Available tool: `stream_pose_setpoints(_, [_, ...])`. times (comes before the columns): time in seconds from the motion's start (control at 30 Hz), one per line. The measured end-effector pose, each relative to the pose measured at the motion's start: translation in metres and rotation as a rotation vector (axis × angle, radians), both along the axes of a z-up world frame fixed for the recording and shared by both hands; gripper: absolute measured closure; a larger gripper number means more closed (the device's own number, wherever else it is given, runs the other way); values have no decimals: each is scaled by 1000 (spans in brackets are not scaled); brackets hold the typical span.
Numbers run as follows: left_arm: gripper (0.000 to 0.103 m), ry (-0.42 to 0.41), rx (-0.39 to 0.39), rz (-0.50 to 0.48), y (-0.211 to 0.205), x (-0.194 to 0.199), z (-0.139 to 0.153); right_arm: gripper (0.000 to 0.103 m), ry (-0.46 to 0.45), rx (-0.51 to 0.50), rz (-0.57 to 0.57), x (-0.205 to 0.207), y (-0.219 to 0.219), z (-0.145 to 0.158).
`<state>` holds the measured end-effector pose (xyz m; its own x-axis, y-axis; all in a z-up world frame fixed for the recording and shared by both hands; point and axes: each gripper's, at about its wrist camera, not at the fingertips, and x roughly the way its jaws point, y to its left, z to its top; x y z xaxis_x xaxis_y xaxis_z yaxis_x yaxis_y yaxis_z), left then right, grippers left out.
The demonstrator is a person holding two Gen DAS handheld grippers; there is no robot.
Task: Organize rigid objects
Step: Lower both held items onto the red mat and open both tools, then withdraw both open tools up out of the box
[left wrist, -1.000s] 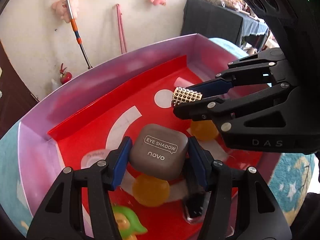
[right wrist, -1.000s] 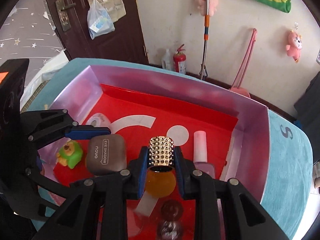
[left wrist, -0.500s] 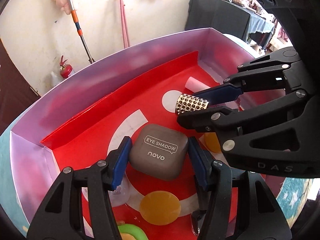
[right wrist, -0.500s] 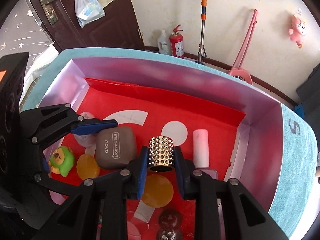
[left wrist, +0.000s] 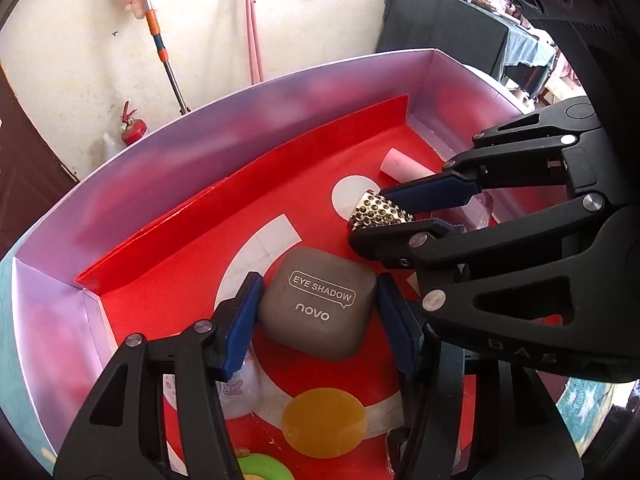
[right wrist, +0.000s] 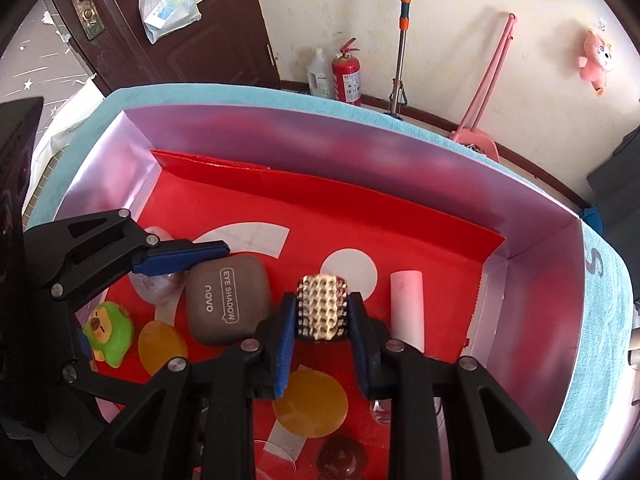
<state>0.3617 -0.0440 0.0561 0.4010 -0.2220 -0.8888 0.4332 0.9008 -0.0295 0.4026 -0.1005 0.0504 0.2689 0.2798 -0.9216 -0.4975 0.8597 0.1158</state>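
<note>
My left gripper (left wrist: 316, 312) is shut on a grey-brown eye shadow case (left wrist: 318, 308) and holds it above the red floor of the box (left wrist: 168, 264). The case also shows in the right wrist view (right wrist: 226, 306), with the left gripper (right wrist: 208, 280) around it. My right gripper (right wrist: 322, 318) is shut on a gold studded cylinder (right wrist: 323, 307); it shows in the left wrist view (left wrist: 378, 214) too, to the right of the case.
A lilac-walled box (right wrist: 360, 148) sits on a teal cloth (right wrist: 608, 288). Inside lie a pink tube (right wrist: 407, 304), two amber discs (right wrist: 310, 406) (right wrist: 162, 346), a green toy figure (right wrist: 107, 330), a clear pebble (right wrist: 154, 284) and a dark round thing (right wrist: 340, 458).
Both grippers have risen with their loads. The box floor and the things on it look further below than a second ago.
</note>
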Motion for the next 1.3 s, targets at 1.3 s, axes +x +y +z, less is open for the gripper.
stream_pose_setpoints(1.3, [32,-121,-55,86,14,-38,47,55,-55,97,-31,-20,-34,47])
